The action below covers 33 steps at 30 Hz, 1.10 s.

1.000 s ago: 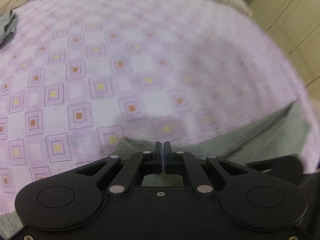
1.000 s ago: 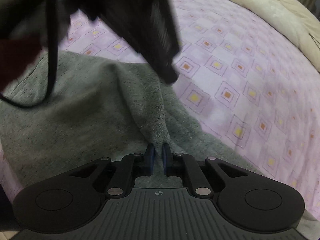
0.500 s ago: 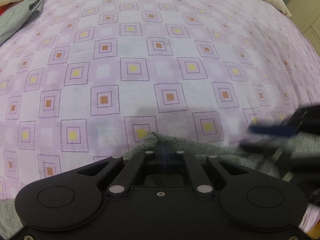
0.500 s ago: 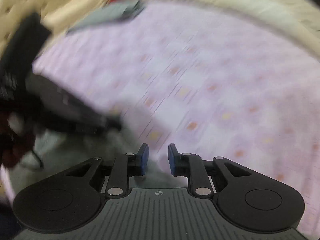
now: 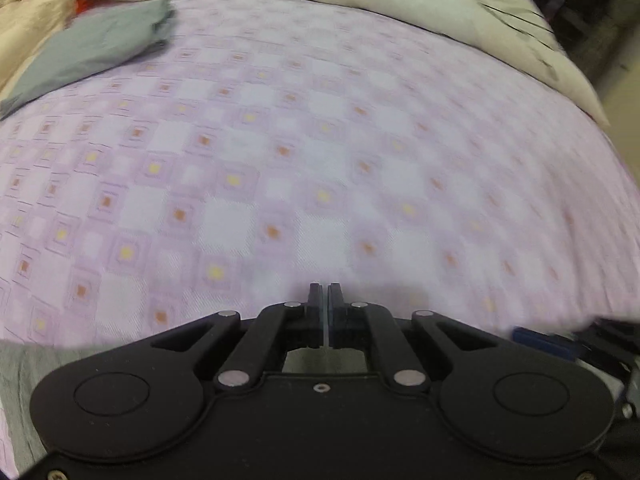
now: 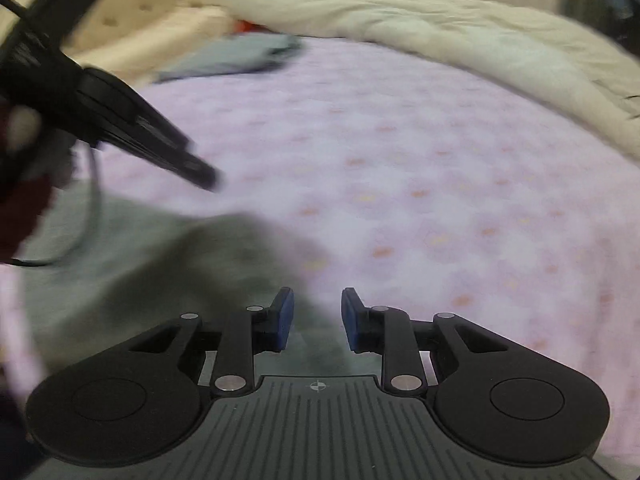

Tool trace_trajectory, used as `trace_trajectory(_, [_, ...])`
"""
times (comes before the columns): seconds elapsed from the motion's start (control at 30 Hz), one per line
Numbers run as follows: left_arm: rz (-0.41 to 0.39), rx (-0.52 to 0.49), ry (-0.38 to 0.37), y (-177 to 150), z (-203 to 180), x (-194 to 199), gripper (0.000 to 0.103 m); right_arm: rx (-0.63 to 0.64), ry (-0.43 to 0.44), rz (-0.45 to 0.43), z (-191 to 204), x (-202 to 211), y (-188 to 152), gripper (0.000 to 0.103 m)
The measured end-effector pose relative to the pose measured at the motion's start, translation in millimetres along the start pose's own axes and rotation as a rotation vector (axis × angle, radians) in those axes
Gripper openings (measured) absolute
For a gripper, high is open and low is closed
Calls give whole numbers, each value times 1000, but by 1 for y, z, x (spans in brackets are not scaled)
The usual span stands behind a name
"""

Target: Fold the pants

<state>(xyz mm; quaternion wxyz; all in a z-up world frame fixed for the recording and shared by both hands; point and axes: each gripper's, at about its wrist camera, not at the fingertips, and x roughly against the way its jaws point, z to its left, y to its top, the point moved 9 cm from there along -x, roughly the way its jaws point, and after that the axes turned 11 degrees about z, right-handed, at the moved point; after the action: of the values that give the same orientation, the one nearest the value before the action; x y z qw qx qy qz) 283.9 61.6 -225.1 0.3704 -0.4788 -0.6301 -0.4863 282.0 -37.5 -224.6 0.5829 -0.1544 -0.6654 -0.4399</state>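
The grey pants [image 6: 132, 264] lie on the purple patterned bedsheet [image 6: 420, 184], below and left of my right gripper [image 6: 317, 316], which is open and empty just above the cloth's edge. In the left wrist view my left gripper [image 5: 324, 312] has its jaws closed together; grey cloth [image 5: 324, 360] shows just behind the fingers and a strip of pants [image 5: 20, 380] at the lower left, but whether cloth is pinched I cannot tell. The left gripper [image 6: 120, 128] also shows blurred at the upper left of the right wrist view.
A folded grey garment [image 5: 92, 48] lies at the far left of the bed, also seen in the right wrist view [image 6: 236, 58]. A cream duvet [image 5: 400, 8] is bunched along the far side. The bed's right edge [image 5: 624, 184] drops off to dark floor.
My right gripper has opened and let go of the pants, then pulled back. Both grippers have tilted up, so more of the far bed shows. The left gripper's jaws stay closed.
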Motion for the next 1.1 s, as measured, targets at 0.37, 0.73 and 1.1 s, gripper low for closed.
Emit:
trace_trajectory(0.37, [113,-112,63,-9,1,-51,11,-157,-150,125,-42,-50,4,22])
trace_trajectory(0.73, [91,78,-31,-38,46,0,9,18,-74,22,44,-30,30,23])
trace_trajectory(1.1, [88,186,-59,-71,124,2,10,-239,-265,102,-2,-50,44,0])
